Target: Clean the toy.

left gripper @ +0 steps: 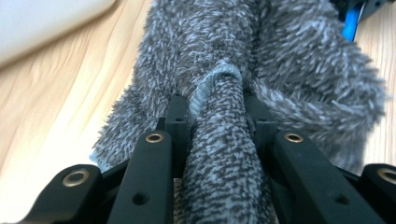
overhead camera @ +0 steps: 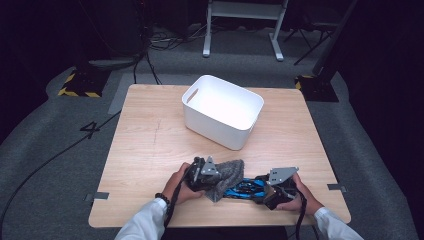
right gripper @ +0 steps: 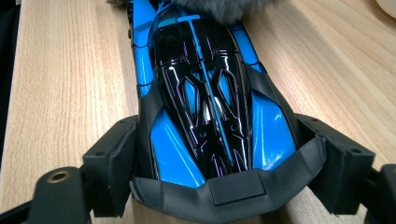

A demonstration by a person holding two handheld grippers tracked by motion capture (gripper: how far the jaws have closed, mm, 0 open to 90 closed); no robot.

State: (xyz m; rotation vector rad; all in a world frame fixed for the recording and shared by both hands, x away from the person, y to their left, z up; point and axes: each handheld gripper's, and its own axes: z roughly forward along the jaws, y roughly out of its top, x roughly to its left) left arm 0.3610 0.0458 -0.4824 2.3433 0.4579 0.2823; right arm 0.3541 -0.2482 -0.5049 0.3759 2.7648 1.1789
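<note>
Right gripper [right gripper: 219,154] clamps the glossy blue-and-black toy car [right gripper: 210,93] by its sides, steadying it w/ nose toward left gripper [left gripper: 219,116], which pinches 1 fuzzy grey cloth [left gripper: 261,60] draped over that nose, apparently for wiping.

Fuzzy grey cloth [left gripper: 299,60] – glossy blue-black plastic car [right gripper: 205,102] – matt wood table [overhead camera: 150,145].

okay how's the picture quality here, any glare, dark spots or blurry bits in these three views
High view: the wooden table is evenly lit, the surroundings fall into near black. Left gripper view: the grey fuzzy cloth is sharp up close, the white bin at the top left is overexposed and soft. Right gripper view: bright glare streaks on the glossy blue toy car, and the cloth at the top edge is blurred.
</note>
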